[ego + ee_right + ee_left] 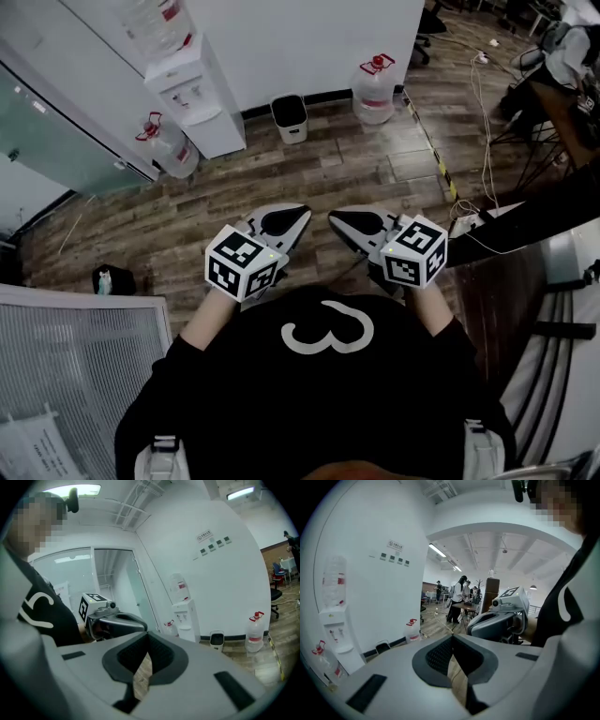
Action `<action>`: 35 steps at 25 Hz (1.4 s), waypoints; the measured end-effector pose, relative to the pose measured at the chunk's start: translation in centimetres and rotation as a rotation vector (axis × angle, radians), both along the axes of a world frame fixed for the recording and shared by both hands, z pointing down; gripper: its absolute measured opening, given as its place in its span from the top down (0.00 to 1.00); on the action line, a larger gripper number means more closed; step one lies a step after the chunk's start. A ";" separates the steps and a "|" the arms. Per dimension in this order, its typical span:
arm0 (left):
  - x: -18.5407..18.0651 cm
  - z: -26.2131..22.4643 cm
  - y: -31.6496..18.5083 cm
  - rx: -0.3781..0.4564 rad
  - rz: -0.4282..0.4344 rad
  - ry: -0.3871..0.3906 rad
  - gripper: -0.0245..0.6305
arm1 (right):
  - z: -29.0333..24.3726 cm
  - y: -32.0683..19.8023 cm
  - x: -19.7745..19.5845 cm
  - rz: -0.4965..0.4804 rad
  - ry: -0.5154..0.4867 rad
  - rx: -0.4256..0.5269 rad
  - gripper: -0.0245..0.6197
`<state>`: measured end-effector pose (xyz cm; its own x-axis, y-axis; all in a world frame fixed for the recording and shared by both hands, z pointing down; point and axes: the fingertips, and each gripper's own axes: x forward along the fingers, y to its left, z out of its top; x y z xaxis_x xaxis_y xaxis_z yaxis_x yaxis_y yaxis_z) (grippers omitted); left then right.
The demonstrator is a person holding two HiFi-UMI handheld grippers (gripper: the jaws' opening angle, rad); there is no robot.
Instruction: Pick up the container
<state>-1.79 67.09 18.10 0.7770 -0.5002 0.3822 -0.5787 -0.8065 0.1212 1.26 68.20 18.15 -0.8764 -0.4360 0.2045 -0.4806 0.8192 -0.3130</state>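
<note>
wood floor (pixel 309 178) under me, white water dispenser (pixel 197 98) at the wall, water jug (pixel 373 92) further right, black bin (pixel 289 117) between them. my left hand-held gripper (pixel 302 214) and right hand-held gripper (pixel 334 217) sit side by side, both closed, empty. can't tell which thing is the container.

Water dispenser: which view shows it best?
Right gripper view: the water dispenser stands upright, side-on, bottle on top. Head view sees it from above, cropped; left gripper view warps it at the edge.

Place: office
Signs: water dispenser (pixel 192 94), spare water bottle (pixel 374 89), waste bin (pixel 289 118), glass partition (pixel 56 131)
Far end: people (pixel 457 597) at desks
</note>
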 end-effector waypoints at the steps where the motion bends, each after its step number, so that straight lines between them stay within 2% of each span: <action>1: 0.6 -0.2 0.0 0.010 0.002 -0.002 0.94 | -0.2 0.0 0.5 0.003 -0.004 0.004 0.92; 5: 1.7 -0.7 0.4 0.033 0.007 -0.010 0.94 | -0.8 0.2 1.6 -0.005 -0.026 0.020 0.92; 11: 2.4 -0.3 -0.7 0.021 0.002 -0.018 0.94 | -0.6 -0.9 2.5 -0.001 -0.046 0.006 0.92; 15: 2.8 0.2 -2.9 0.025 0.011 -0.037 0.94 | 0.0 -3.4 2.7 0.004 -0.059 -0.011 0.92; 18: 2.6 1.6 -4.7 -0.005 0.015 -0.039 0.94 | 1.3 -5.4 2.3 -0.002 -0.060 -0.043 0.92; 24: 1.3 3.3 -11.2 -0.045 0.016 -0.027 0.94 | 3.0 -11.6 0.7 -0.004 -0.046 -0.078 0.92; 35: -3.1 6.3 -28.5 -0.150 0.012 -0.029 0.94 | 5.8 -28.6 -3.5 0.008 -0.025 -0.185 0.92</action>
